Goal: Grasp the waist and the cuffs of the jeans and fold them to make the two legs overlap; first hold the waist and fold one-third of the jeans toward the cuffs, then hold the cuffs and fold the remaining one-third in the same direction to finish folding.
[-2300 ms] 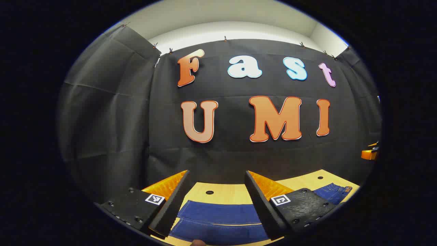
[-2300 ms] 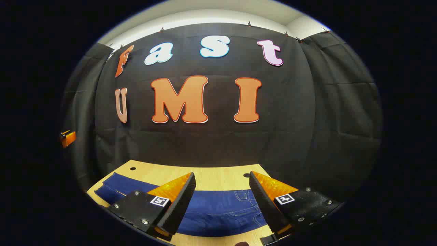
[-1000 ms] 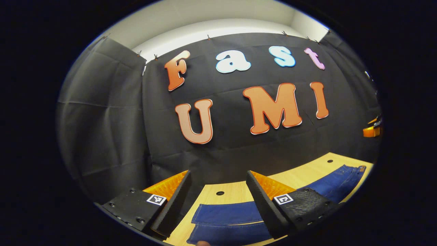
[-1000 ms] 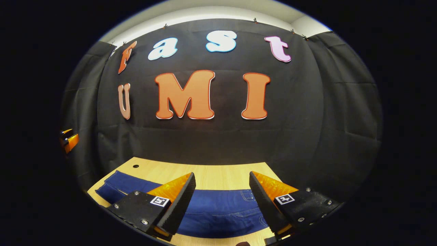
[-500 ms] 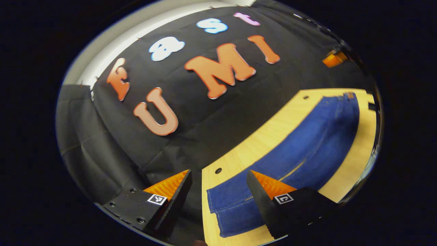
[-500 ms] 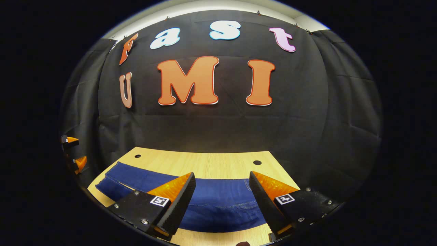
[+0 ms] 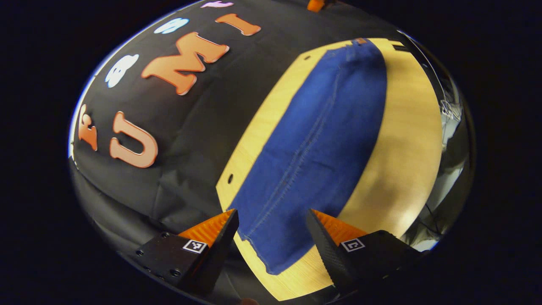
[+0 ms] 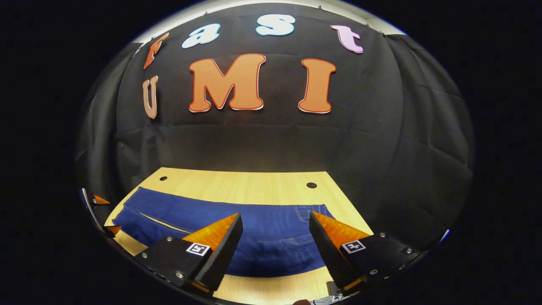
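At the bottom of the left gripper view, left gripper (image 7: 273, 220) hanging with jaws spread wide and gripping nothing, tilted steeply so that the desk (image 7: 406, 140) is running diagonally from lower centre to upper right of the frame. Between and just beyond the jaws, lying flat on the desk, blue jeans (image 7: 313, 144), stretching as one long band from the cuff end (image 7: 271, 258) at lower centre up to the waist (image 7: 360, 44) at upper right, with a stitched seam running lengthwise along the denim. Showing bare pale wood on both sides of the jeans, with small round holes near the desk's far edge. Beyond the desk, hanging as a backdrop across the left of the frame, black cloth wall (image 7: 186, 127).

At the bottom of the right gripper view, right gripper (image 8: 275, 222) held level, jaws likewise spread apart and holding nothing, hovering over the near edge of the jeans (image 8: 254, 233). Lying crosswise in the lower part of the frame, waist and pocket stitching (image 8: 307, 212) toward the right, legs reaching off to the lower left. At the far lower left edge of the frame, peeking in beside the leg ends, the left gripper (image 8: 101, 216). Behind the jeans, bare desk (image 8: 237, 184) with two round holes, then the wall (image 8: 262, 144).
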Demonstrator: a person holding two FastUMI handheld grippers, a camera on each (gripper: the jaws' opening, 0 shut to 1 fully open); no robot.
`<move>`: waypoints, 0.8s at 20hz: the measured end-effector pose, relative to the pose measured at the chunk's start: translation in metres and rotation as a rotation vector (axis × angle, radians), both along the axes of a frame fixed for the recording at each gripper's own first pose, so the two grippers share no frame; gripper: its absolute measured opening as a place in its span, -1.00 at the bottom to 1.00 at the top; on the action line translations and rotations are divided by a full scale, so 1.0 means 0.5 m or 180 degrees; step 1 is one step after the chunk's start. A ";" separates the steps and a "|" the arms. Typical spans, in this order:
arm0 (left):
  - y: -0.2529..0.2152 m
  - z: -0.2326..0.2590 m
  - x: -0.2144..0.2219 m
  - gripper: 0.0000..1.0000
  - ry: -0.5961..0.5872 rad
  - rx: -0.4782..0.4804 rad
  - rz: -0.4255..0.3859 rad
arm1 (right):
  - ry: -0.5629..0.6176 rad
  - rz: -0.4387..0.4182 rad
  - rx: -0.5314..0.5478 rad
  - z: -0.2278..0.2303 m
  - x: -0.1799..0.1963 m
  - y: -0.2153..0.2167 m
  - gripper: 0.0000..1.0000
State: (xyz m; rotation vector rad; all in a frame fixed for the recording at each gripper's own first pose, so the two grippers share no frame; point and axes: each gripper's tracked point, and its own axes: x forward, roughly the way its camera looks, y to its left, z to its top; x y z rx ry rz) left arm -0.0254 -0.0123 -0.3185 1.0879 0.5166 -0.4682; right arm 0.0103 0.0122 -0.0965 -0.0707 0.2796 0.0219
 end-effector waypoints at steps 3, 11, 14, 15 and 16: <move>0.028 -0.059 -0.018 0.97 0.0160 0.0323 -0.0158 | 0.0089 0.0031 -0.0073 -0.015 -0.012 -0.002 0.94; 0.061 -0.163 -0.024 0.98 0.0378 0.0864 -0.0469 | 0.0143 -0.0012 -0.0161 -0.021 -0.023 -0.014 0.95; 0.064 -0.178 -0.009 0.94 0.0362 0.0953 -0.0499 | 0.0151 -0.0062 -0.0150 -0.018 -0.024 -0.024 0.95; 0.062 -0.183 0.002 0.94 0.0369 0.0957 -0.0497 | 0.0154 -0.0081 -0.0141 -0.018 -0.022 -0.030 0.96; 0.063 -0.184 0.012 0.92 0.0335 0.0959 -0.0478 | 0.0161 -0.0096 -0.0123 -0.017 -0.021 -0.033 0.95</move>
